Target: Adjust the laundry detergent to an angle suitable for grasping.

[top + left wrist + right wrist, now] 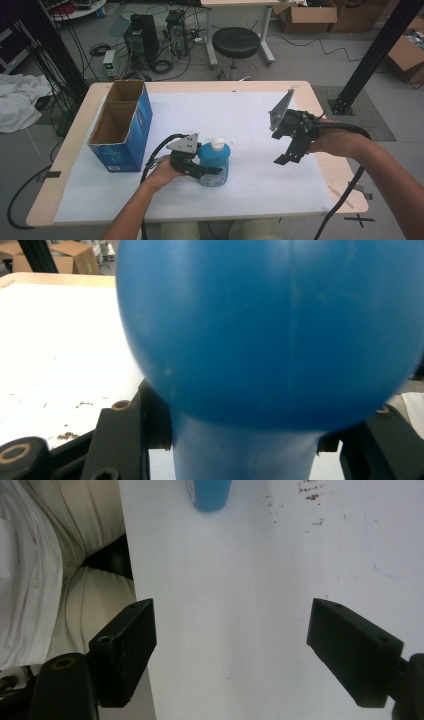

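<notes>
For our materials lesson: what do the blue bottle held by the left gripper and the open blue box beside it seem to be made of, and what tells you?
Blue bottle: probably plastic, smooth with a soft sheen, a faint moulding seam down its body in the left gripper view, and a white cap.
Open blue box: likely cardboard, with a printed blue outside, a raw brown inside and a thin divider between two compartments.

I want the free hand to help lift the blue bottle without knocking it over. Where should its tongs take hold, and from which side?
Grip the blue bottle on its wide body below the white cap, coming level from the bottle's right. It stands upright, and the left tongs are already shut on it from the left, so that side is taken. The right tongs are open above the table.
</notes>
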A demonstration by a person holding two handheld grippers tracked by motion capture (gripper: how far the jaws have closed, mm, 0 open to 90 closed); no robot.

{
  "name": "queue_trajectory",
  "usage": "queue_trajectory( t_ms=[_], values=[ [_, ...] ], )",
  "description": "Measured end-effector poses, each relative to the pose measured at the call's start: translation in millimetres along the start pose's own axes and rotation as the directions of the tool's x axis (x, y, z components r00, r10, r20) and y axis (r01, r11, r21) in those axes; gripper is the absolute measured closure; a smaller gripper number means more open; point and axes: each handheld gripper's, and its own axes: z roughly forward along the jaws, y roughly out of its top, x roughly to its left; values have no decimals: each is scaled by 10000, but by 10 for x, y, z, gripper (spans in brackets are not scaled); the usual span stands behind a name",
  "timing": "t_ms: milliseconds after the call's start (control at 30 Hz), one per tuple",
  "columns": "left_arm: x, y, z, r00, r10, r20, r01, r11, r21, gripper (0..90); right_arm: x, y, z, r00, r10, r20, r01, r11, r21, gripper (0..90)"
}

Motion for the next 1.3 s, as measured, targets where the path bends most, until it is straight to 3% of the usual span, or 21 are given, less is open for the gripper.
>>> queue_trajectory(
  t_ms=[233, 500, 667, 900, 1300],
  values=[
    [-33, -46, 9, 9989, -455, 90, 455, 9990, -6, 405, 29, 35, -2, 9999, -103, -16, 103, 9999, -44, 197],
    [-45, -47, 10, 9988, -491, -19, 491, 9988, -21, 400, 37, 34, -12, 9999, -116, 8, 116, 9999, -29, 197],
    [-34, -51, 17, 9968, -785, -115, 786, 9969, 40, 327, 37, 39, -14, 9999, -140, 19, 140, 9999, -41, 197],
    [-32, -40, -1, 9958, -870, -288, 873, 9962, 83, 261, 37, 31, -8, 9999, -122, -24, 122, 9999, -69, 197],
    [-24, -38, -13, 9934, -1085, -377, 1089, 9940, 85, 231, 34, 40, -10, 9998, -196, -10, 196, 9998, -67, 197]
  ],
)
